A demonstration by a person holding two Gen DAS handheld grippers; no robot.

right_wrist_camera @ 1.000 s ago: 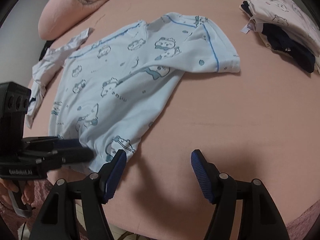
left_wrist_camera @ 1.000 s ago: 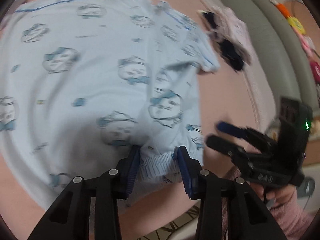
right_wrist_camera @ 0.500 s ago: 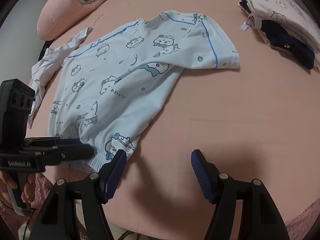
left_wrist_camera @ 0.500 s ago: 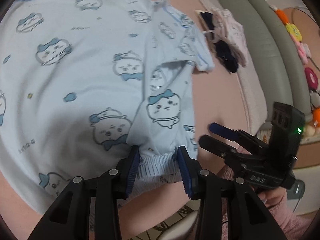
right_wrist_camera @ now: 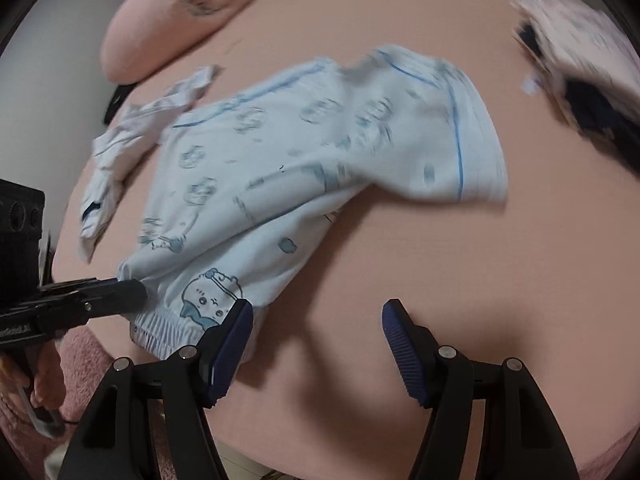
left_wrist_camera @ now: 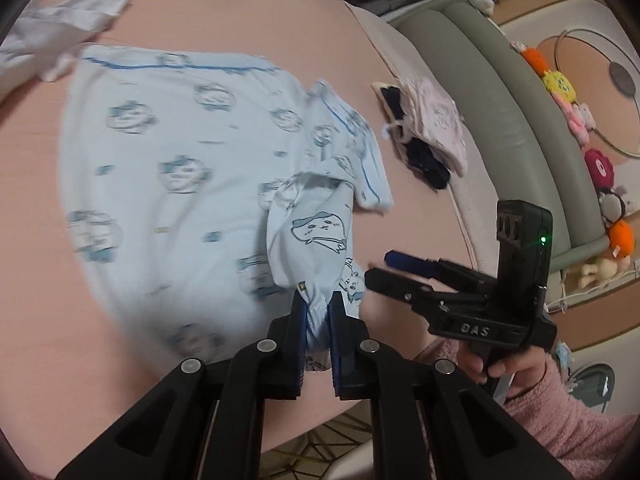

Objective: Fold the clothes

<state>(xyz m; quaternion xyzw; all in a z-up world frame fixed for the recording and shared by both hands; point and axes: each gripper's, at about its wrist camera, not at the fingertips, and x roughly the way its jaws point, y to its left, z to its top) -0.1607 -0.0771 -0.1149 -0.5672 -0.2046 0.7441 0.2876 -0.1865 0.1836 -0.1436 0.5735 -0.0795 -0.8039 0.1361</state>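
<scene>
Firstly, left wrist view: left claw (left_wrist_camera: pixel 318 320) pressed together on the ribbed cuff (left_wrist_camera: pixel 316 312) of the pale blue printed top (left_wrist_camera: pixel 168 184), sleeve gathered into a soft tube rising from the pinch toward the body of the garment. Top spread across the pink bed (left_wrist_camera: pixel 224 12), partly blurred. Right claw (left_wrist_camera: pixel 376 266) seen at the right, held in a hand (left_wrist_camera: pixel 508 364) with a pink sleeve, jaws apart, nothing between them, just beside the sleeve. White crumpled garment (left_wrist_camera: pixel 52 36) at far left; folded pile of pink and navy clothes (left_wrist_camera: pixel 424 128) well apart at the bed's far edge. Secondly, right wrist view: right claw (right_wrist_camera: pixel 318 332) spread wide, empty, left pad resting just at the cuff's edge, contact not certain. Left claw (right_wrist_camera: pixel 132 294) entering from the left, clamped on the sleeve end, fabric puckered at the pinch. Top lying diagonally on the bed, far shoulder with blue piping toward the pile of clothes. Handling judged: light, thin knit, wholly limp, no stiffness to carry a fold, likely to drag and wrinkle if pulled by one point. Ribbed cuff the firmest hold on the sleeve; hem corners and shoulder seams judged best for the body folds, taken through both layers.
</scene>
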